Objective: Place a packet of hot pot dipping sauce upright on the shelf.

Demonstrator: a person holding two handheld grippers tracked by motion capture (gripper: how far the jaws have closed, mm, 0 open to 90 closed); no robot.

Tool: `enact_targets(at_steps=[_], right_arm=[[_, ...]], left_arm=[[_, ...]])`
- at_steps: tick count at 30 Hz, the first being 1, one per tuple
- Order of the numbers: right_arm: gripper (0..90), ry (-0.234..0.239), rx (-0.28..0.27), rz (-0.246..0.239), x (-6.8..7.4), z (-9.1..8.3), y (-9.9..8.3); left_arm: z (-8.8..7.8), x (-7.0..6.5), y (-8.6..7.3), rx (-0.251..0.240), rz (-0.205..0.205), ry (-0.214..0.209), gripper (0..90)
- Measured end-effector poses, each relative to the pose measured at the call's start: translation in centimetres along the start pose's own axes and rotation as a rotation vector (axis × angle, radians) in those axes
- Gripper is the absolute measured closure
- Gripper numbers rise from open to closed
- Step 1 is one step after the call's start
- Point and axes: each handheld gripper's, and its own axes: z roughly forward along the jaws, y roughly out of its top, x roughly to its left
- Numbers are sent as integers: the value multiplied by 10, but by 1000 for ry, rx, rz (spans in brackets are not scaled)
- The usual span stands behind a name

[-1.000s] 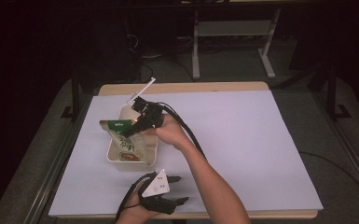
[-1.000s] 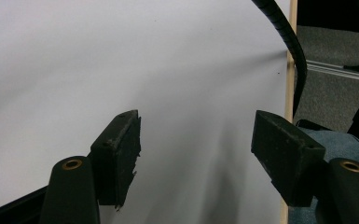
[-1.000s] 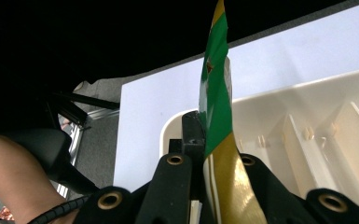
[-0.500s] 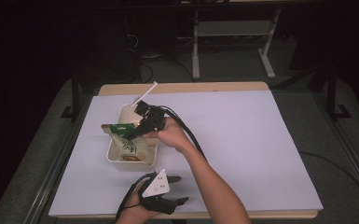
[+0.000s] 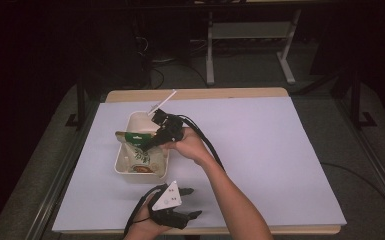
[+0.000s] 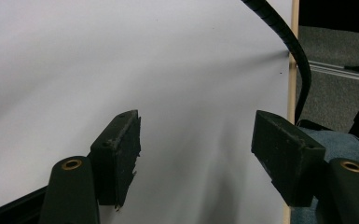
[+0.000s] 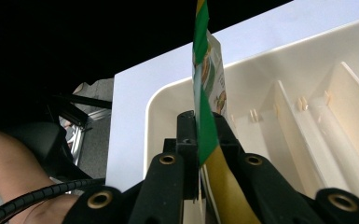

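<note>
Snack packet (image 5: 136,145), green top band over a printed front: it's in your right gripper (image 5: 154,142), jaws clamped on the green band at the packet's top edge. In the right gripper view the packet (image 7: 205,93) runs edge-on straight up between the jaws of the right gripper (image 7: 199,135), green strip with yellow below it.

Packet hangs tilted over the white bin (image 5: 125,167), lower end down inside it. Can't tell whether it touches the bin floor. Bin sits left of centre on the worktop (image 5: 280,150), nearer the far edge than the near one. In the right gripper view the bin (image 7: 307,84) has upright white dividers splitting it into slots; which slot the packet is over, can't tell.

White stick-like item (image 5: 162,102) pokes up past the bin's far corner; too small to identify.

Your left gripper (image 5: 192,202) is low at the near edge, just right of the bin's near side, grey three-cornered plate on top. Left gripper view: left gripper (image 6: 196,154) has jaws wide apart, nothing between them, bare white worktop sheet (image 6: 121,60) behind. Your right forearm (image 5: 230,200) crosses just beside it.
</note>
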Motion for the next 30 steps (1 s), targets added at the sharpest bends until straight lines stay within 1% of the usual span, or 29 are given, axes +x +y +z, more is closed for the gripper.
enact_targets(at_steps=[4, 5, 7, 8, 9, 10, 13, 15, 18, 20, 21, 25, 28, 30], right_arm=[[801, 6, -4, 2, -1, 0, -1], [768, 5, -3, 6, -1, -1, -1], [732, 9, -7, 15, -1, -3, -2], [688, -1, -10, 11, -1, -4, -3], [659, -8, -8, 22, -1, -5, -4], [641, -1, -8, 22, -1, -6, -4], [572, -15, -13, 28, 0, -10, -7], [532, -13, -16, 35, 0, -13, -8], [492, -26, -12, 39, 0, -16, -10], [469, -27, -22, 36, 0, -19, -12], [453, -36, -23, 39, 1, -20, -13], [420, -52, -26, 39, 1, -27, -17], [403, -58, -32, 48, 1, -33, -21], [395, -61, -42, 45, 1, -37, -23]], left_arm=[[-1, 1, 0, -1, 0, 2, 320], [0, 1, 0, -2, -1, 3, 320], [0, 1, 0, -2, -3, 2, 320], [0, 1, 0, -1, -3, 2, 320], [0, 1, 0, -1, -4, 1, 320], [0, 0, 0, -1, -4, 1, 319], [0, 0, 0, -2, -5, 0, 318], [0, 0, 0, -2, -5, -1, 318], [0, 0, 0, -3, -9, 1, 317], [0, 1, 0, -4, -11, 0, 316], [0, 1, 0, -2, -8, 0, 316], [0, 1, 0, -5, -11, -1, 315], [0, 1, 0, -2, -13, -2, 313], [0, 1, 0, -4, -15, -2, 312]])
